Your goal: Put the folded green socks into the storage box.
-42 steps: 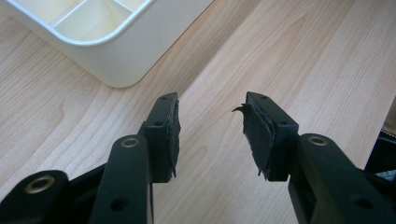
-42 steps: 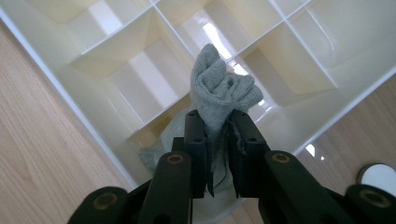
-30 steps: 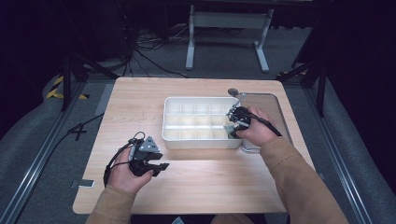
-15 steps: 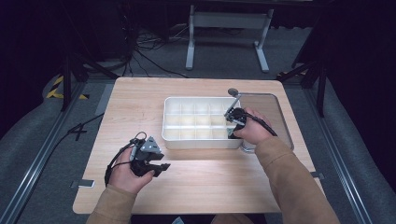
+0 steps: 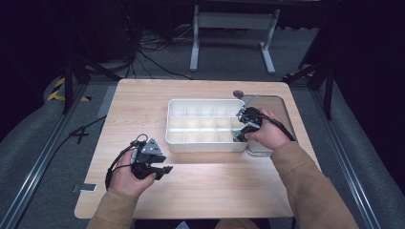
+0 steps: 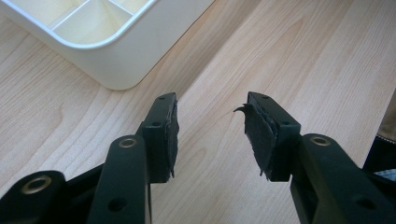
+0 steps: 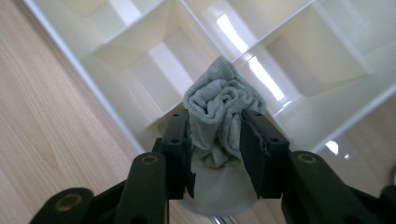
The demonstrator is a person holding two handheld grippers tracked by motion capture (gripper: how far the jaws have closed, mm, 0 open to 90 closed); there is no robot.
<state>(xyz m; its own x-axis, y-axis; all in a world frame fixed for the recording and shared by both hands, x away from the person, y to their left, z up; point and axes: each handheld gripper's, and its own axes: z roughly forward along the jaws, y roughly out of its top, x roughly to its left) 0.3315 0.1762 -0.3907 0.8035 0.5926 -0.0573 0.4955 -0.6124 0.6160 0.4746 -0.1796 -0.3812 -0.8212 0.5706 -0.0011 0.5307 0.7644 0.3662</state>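
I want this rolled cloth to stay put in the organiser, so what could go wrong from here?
The grey rolled cloth stands in the corner compartment of the white divided box, between the right tool, whose jaws have just been opening. Risks:
1. The cloth bulges above the dividers and may unroll or spill into a neighbouring cell.
2. It may snag on the pads as the tool lifts out.

wooden table (image 5: 200, 186), clear lid (image 5: 278, 103), floor clutter
clear lid flat just right of the right gripper (image 5: 237, 136); small round grey knob (image 5: 237, 93) just beyond it; metal stand (image 5: 234, 21) and cables (image 5: 143, 52) well beyond; striped tape (image 5: 59, 88) far left of the left gripper (image 5: 160, 169).
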